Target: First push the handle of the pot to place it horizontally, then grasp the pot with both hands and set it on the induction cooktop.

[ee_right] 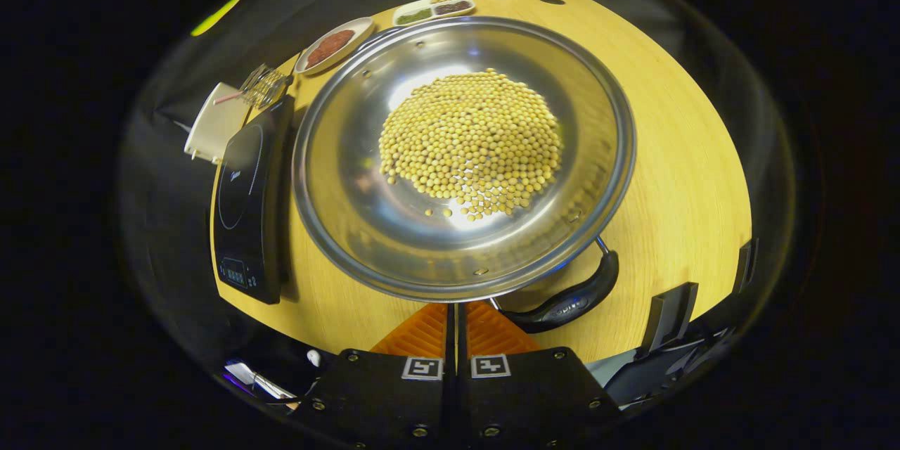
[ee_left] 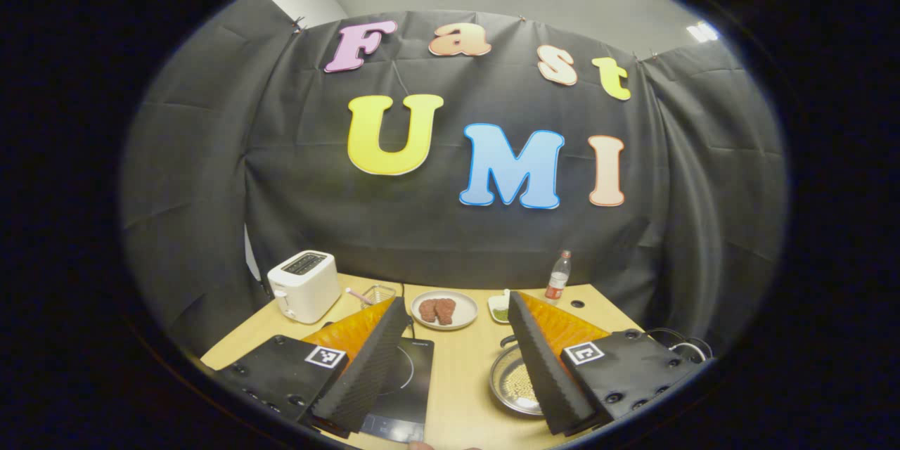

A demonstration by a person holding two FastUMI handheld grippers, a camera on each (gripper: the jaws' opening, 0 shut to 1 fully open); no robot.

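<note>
A wide steel pot (ee_right: 351, 183) holding several yellow soybeans (ee_right: 471, 144) sits on the wooden table (ee_right: 675, 155). One black handle (ee_right: 571, 299) sticks out at its near right side, slanted. My right gripper (ee_right: 455, 309) is shut with nothing between its fingers, tips right at the pot's near rim, just left of that handle. The black induction cooktop (ee_right: 249, 204) lies left of the pot. In the left gripper view my left gripper (ee_left: 457, 302) hangs open above the table, its fingers spread over the cooktop (ee_left: 408, 380) and the pot (ee_left: 495, 380).
Along the table's back stand a white toaster (ee_left: 304, 285), a small glass container (ee_left: 380, 293), a plate with meat (ee_left: 443, 309), a small seasoning dish (ee_left: 499, 309) and a bottle (ee_left: 557, 278). Dark hardware (ee_right: 668, 316) sits at the table's near right edge.
</note>
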